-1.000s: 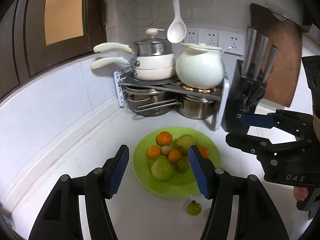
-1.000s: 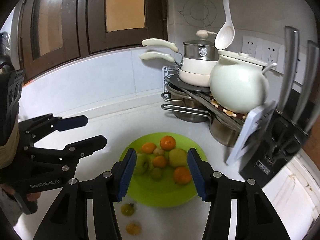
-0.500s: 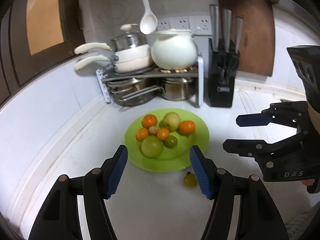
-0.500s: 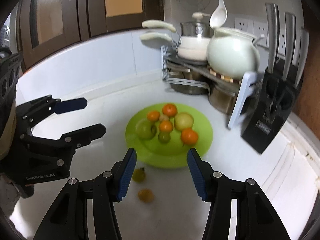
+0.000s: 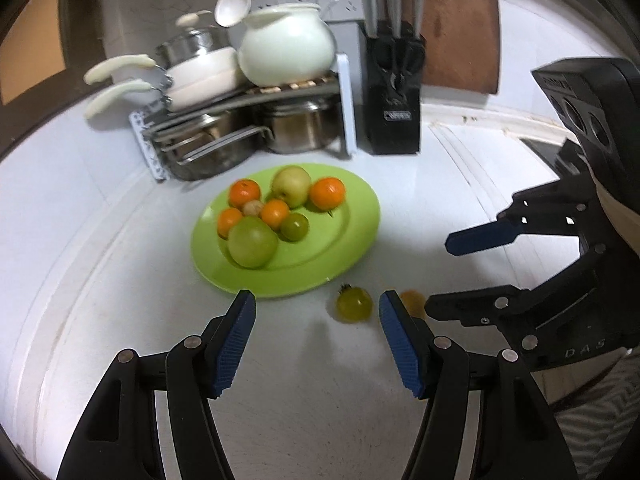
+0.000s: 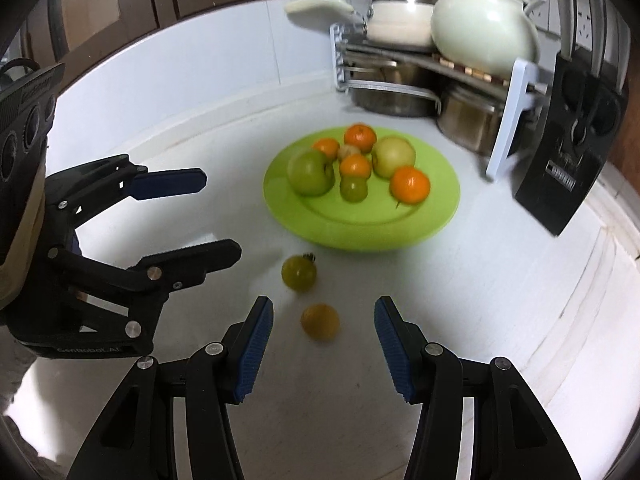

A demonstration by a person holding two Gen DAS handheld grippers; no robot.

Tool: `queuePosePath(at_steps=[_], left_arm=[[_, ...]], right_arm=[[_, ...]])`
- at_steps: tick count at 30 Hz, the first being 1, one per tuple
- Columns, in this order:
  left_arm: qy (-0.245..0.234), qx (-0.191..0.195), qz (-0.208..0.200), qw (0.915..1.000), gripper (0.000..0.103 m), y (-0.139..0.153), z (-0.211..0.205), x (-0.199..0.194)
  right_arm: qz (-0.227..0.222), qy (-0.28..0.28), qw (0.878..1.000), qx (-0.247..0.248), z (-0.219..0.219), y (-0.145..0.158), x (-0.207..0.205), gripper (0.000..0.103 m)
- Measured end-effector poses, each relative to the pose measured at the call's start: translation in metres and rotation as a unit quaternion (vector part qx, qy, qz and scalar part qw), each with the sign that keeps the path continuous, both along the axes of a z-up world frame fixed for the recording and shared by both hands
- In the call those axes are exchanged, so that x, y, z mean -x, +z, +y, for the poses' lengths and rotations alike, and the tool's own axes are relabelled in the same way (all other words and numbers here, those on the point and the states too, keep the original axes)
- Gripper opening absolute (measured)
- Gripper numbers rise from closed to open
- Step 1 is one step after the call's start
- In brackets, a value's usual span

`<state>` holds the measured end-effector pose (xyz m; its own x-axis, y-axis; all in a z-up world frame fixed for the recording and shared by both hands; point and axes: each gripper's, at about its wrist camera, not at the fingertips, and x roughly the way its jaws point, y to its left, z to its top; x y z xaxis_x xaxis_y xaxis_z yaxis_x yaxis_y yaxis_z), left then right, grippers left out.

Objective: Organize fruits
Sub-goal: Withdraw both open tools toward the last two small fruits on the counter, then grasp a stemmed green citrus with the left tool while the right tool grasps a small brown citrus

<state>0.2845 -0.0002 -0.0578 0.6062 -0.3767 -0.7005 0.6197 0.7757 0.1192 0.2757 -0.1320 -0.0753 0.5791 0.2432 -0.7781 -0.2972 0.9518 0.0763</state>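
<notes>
A green plate holds several fruits: oranges, green apples and a small brown one. A small green tomato and a small yellow-orange fruit lie on the white counter just in front of the plate. My left gripper is open and empty, with the tomato just ahead near its right finger. My right gripper is open and empty, with the yellow-orange fruit between its fingertips' line. Each gripper shows in the other view: the right one, the left one.
A metal rack with pots and a white kettle stands behind the plate. A black knife block is to its right. A wooden board leans on the wall.
Both grippers have pulled back and lowered toward the counter. The plate looks farther off, and the two loose fruits now lie close ahead of the fingers. Both stay open.
</notes>
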Motion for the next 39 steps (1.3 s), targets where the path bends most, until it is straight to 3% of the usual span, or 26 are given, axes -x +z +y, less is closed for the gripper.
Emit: queuePosePath(at_steps=[8, 15, 34, 39], left_arm=[[-0.03, 0.0, 0.026, 0.9992, 0.063, -0.024, -0.003, -0.009], [-0.049, 0.01, 0.05, 0.9975, 0.055, -0.037, -0.009, -0.023], [-0.053, 0.014, 0.091, 0.9944, 0.03, -0.05, -0.029, -0.037], [-0.046, 0.016, 0.093, 0.9945, 0.029, -0.05, -0.029, -0.037]], right_arm=[[0.031, -0.005, 0.999, -0.004, 0.002, -0.026, -0.007, 0.054], [0.04, -0.007, 0.999, -0.011, 0.002, -0.036, -0.014, 0.053], [0.047, 0.005, 0.998, -0.034, 0.001, -0.046, -0.024, 0.035], [0.048, 0.006, 0.998, -0.038, 0.0, -0.046, -0.024, 0.029]])
